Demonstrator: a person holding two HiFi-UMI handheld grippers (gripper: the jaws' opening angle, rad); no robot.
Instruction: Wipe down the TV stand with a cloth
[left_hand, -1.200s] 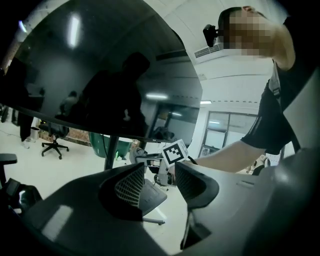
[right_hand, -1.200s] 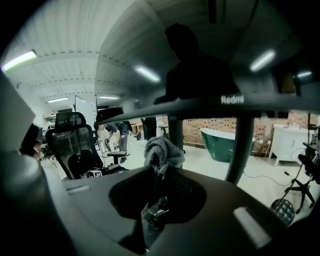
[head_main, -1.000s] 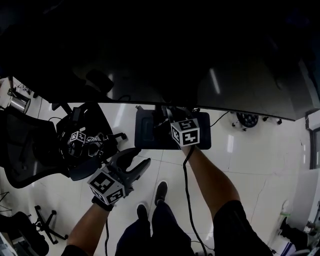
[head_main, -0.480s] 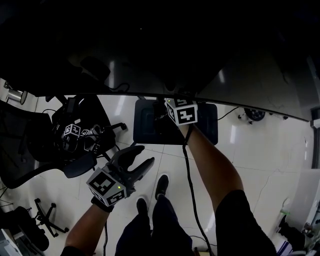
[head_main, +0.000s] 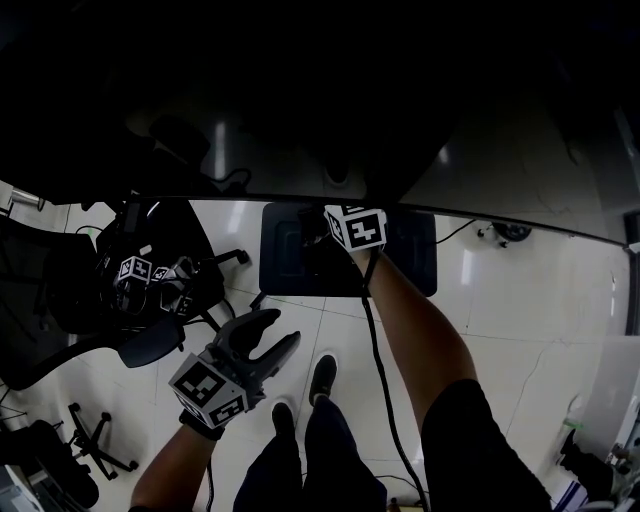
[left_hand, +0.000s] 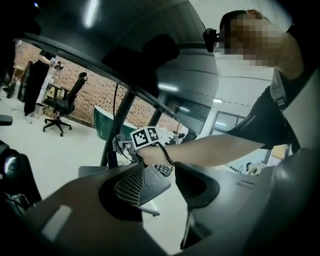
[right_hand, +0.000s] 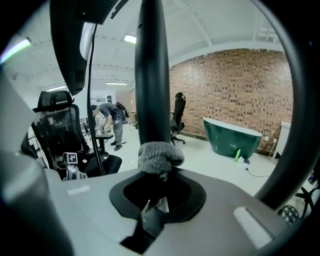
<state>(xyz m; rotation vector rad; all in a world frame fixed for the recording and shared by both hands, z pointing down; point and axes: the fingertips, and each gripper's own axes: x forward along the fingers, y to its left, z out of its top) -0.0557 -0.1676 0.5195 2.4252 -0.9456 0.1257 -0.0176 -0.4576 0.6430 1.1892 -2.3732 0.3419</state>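
W/ right gripper jaws nipped on cloth, rub firm along TV stand post; left gripper jaws apart, empty.

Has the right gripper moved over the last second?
Yes. In the head view the right gripper, holding the cloth, has gone from the middle of the dark base plate to its far edge, up the picture.

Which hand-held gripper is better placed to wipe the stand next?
Right: the right hand-held gripper is shut on the grey cloth by the stand's black post; the left hand-held gripper is open and empty.
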